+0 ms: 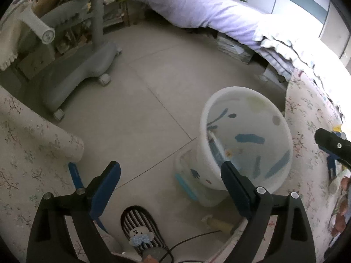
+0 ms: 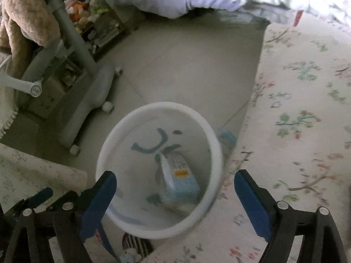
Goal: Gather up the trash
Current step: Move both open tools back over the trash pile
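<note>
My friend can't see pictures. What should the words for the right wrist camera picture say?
The open right gripper hangs over a white bin on a tiled floor, with a light blue box lying inside the bin. A flowery cloth lies to the right, and a grey chair base on wheels stands to the left.

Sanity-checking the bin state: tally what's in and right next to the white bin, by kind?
White bins: 1
Light blue cartons inside the bin: 1
Clear boxes with blue trim beside the bin: 1
Striped slippers on the floor: 1
Total: 4
</note>
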`<action>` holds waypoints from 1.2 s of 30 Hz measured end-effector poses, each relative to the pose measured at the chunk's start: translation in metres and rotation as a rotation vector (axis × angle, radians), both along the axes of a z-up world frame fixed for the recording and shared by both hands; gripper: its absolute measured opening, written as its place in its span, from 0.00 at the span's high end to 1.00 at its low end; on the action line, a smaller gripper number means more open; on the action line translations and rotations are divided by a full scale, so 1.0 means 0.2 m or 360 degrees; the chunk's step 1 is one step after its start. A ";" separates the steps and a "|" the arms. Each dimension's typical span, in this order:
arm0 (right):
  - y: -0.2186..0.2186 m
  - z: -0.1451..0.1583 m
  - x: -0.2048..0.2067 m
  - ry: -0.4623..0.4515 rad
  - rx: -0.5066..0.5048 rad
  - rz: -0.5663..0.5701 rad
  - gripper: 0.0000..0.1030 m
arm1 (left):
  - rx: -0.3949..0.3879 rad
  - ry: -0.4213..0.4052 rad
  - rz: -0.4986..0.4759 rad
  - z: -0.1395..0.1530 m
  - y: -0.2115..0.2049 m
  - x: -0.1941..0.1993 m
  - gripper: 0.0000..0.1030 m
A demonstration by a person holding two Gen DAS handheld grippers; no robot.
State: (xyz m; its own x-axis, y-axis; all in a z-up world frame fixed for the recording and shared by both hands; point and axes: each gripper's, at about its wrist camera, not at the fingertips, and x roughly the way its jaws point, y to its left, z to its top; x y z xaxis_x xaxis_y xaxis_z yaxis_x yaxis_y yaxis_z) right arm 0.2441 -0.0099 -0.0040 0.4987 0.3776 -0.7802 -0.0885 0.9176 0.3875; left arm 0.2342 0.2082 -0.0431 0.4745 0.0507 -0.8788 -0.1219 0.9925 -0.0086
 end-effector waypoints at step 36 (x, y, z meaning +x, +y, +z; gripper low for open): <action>-1.40 0.13 -0.78 0.0016 -0.0116 -0.0406 0.14 | -0.0047 -0.0094 -0.0559 0.19 -1.11 -0.22 0.02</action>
